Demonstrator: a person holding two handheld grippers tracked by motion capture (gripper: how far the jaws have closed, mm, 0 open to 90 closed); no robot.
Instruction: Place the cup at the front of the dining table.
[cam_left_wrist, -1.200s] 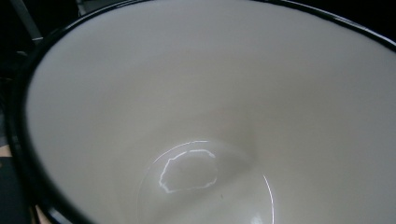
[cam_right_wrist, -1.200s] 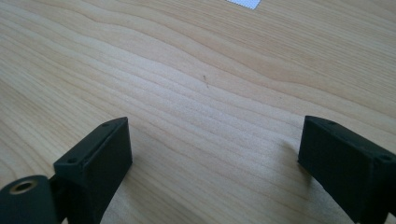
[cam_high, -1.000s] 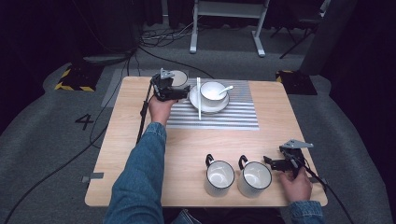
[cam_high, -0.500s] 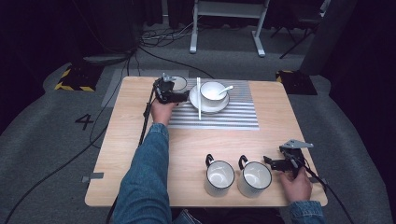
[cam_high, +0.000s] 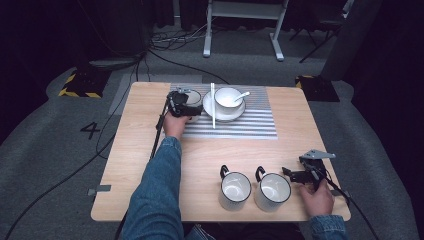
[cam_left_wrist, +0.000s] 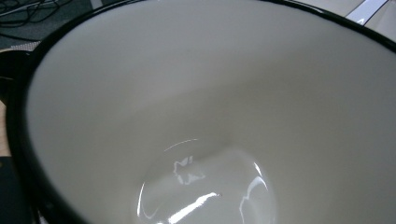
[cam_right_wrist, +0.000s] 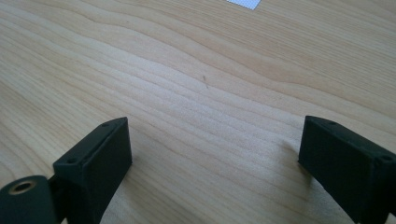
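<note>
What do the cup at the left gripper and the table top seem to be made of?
The cup looks like glazed ceramic or enamelled metal: its cream inside is glossy with bright reflections and its rim is black; which of the two I cannot tell. The table top looks like light wood or wood-pattern laminate with a matt finish: long grain lines run across it, without shine.

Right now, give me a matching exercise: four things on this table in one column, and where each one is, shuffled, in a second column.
Things
1. Left gripper
2. Right gripper
3. Bowl
4. Chopsticks

Places
A. On the plate, spoon inside
B. Near edge, right of the two mugs
C. At a cup on the mat's left end
D. Lying along the plate's left side

Pairs: 1-C, 2-B, 3-A, 4-D
</note>
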